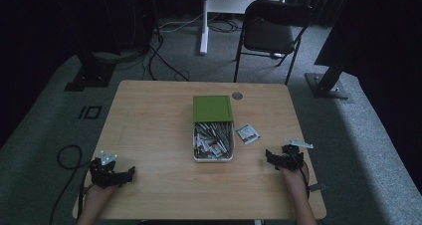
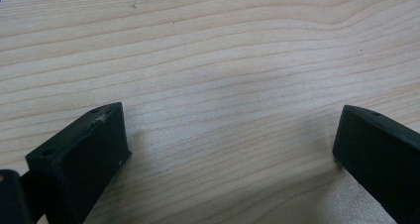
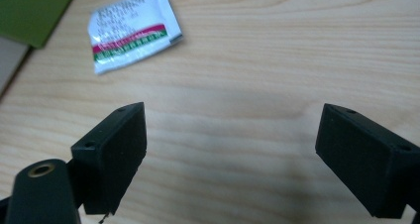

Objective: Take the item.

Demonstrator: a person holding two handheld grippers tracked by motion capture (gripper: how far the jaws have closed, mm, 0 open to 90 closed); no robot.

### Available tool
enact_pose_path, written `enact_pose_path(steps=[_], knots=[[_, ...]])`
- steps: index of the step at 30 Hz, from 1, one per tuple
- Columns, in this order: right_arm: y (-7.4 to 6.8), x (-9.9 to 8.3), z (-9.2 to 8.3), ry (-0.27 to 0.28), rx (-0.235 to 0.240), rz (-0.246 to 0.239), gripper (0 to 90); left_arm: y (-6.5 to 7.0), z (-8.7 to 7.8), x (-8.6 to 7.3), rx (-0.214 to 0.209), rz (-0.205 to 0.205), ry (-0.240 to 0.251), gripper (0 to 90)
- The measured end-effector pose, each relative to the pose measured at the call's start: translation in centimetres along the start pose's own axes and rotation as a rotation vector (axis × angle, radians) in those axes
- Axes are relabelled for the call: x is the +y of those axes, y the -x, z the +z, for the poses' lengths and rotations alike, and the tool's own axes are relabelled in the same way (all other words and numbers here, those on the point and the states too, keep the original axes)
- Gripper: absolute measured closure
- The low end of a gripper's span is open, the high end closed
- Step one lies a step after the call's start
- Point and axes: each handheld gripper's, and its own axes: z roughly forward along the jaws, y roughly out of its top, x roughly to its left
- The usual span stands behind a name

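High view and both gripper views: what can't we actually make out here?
- Box contents, high view: a pile of packets, too small and dim to count or read.
- Green lid, high view: covers the far half of the box, hiding what lies under it.
- Loose packet, right gripper view: print too blurred to read.
- Green lid, right gripper view: cut off by the top-left edge.
- Round grey disc, high view: too small to identify.

Light wood table (image 1: 149, 135) — white box (image 1: 213, 158) of sachets at centre, green lid (image 1: 213, 108) touching its 12 o'clock edge. One loose sachet (image 1: 247, 133) just beside the box at 3 o'clock — grey grommet (image 1: 237, 95) near the far edge.
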Motion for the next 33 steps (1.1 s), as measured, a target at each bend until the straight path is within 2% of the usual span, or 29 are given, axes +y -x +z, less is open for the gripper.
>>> enact_pose_path(steps=[7, 12, 18, 21, 25, 29, 33], knots=[[0.2, -1.7, -0.7, 0.022, -0.024, 0.003, 12.5, 0.0, 0.0, 0.0, 0.0, 0.0, 0.0, 1.3], [0.4, -2.5, -1.2, 0.016, -0.052, 0.008, 12.5, 0.0, 0.0, 0.0, 0.0, 0.001, 0.0, 1.3], [0.9, -3.4, -1.8, 0.009, -0.069, 0.044, 12.5, 0.0, 0.0, 0.0, 0.0, 0.0, 0.0, 1.4], [1.0, -3.9, -2.0, -0.021, -0.097, 0.022, 12.6, 0.0, 0.0, 0.0, 0.001, 0.0, 0.0, 1.3], [1.0, -4.5, -2.2, -0.009, -0.123, 0.017, 12.6, 0.0, 0.0, 0.0, 0.001, 0.0, 0.0, 1.4], [1.0, -4.8, -2.3, 0.01, -0.155, 0.043, 12.6, 0.0, 0.0, 0.0, 0.004, -0.005, 0.001, 1.4], [0.9, -5.0, -2.4, 0.006, -0.159, 0.021, 12.6, 0.1, 0.0, -0.1, 0.006, -0.007, 0.002, 1.4]])
